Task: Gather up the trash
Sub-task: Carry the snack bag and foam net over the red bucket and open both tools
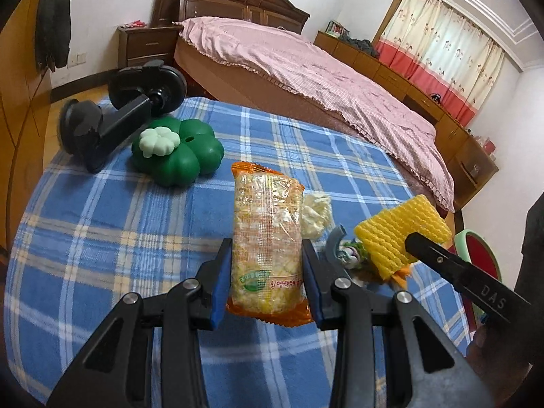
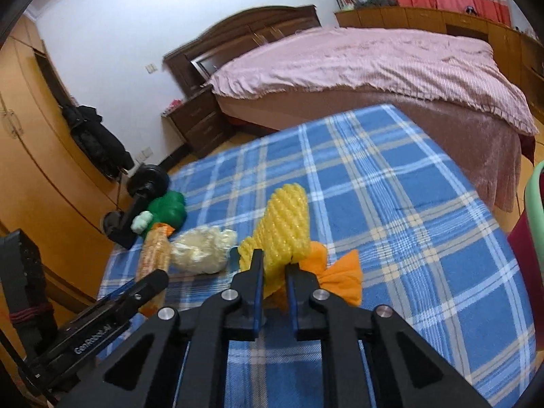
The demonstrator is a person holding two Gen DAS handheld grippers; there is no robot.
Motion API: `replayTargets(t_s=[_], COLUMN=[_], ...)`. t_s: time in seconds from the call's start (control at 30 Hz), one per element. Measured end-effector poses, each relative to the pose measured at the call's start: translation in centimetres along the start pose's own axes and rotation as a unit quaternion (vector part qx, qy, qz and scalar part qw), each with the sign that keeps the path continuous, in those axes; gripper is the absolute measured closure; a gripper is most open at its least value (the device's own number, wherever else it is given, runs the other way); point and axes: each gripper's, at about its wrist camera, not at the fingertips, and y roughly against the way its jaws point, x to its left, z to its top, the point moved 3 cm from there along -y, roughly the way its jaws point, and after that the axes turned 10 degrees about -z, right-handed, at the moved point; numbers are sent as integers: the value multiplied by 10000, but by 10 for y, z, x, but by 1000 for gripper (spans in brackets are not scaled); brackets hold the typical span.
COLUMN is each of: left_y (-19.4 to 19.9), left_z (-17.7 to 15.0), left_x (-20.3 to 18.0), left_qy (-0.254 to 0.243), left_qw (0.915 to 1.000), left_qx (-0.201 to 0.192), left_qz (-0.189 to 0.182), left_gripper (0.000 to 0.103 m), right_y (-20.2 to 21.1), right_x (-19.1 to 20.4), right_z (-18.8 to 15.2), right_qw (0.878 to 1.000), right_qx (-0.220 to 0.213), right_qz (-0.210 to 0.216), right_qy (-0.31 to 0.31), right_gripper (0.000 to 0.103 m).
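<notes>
My left gripper (image 1: 267, 255) is shut on an orange snack packet (image 1: 267, 238), held upright above the blue plaid table (image 1: 102, 238). The packet also shows in the right wrist view (image 2: 154, 255). My right gripper (image 2: 273, 263) is shut on a yellow foam net sleeve (image 2: 285, 227), lifted off the cloth; the sleeve shows in the left wrist view (image 1: 397, 234) with a right finger (image 1: 442, 258) on it. A crumpled white plastic wad (image 2: 202, 250) lies between the two items, also in the left wrist view (image 1: 316, 216). An orange bag scrap (image 2: 340, 275) lies under the sleeve.
A green clover-shaped container (image 1: 176, 151) with a pale lid and a black suction mount (image 1: 115, 115) stand at the table's far left. A small grey-handled item (image 1: 340, 248) lies near the sleeve. A pink bed (image 1: 306, 74) is behind. A red-and-green bin (image 2: 530, 248) stands at the right.
</notes>
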Motion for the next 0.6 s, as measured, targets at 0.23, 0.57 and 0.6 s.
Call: replayTargets(t_s=[0.23, 0.57, 0.6], left_y=[26, 45, 45], left_z=[-9, -11, -12], left_x=[-19, -58, -63], left_qy=[39, -138, -149], left_qw=[9999, 9997, 9997], left_qx=[-154, -156, -127], left_qz=[5, -150, -169], left_gripper=[64, 64, 64], right_y=[38, 93, 99], right_x=[4, -18, -22], right_z=[-3, -7, -8], right_qw=[9994, 9973, 9969], right_qx=[-251, -695, -743], right_qz=[205, 219, 222], right_qy=[126, -106, -140], right_gripper=[90, 90, 90])
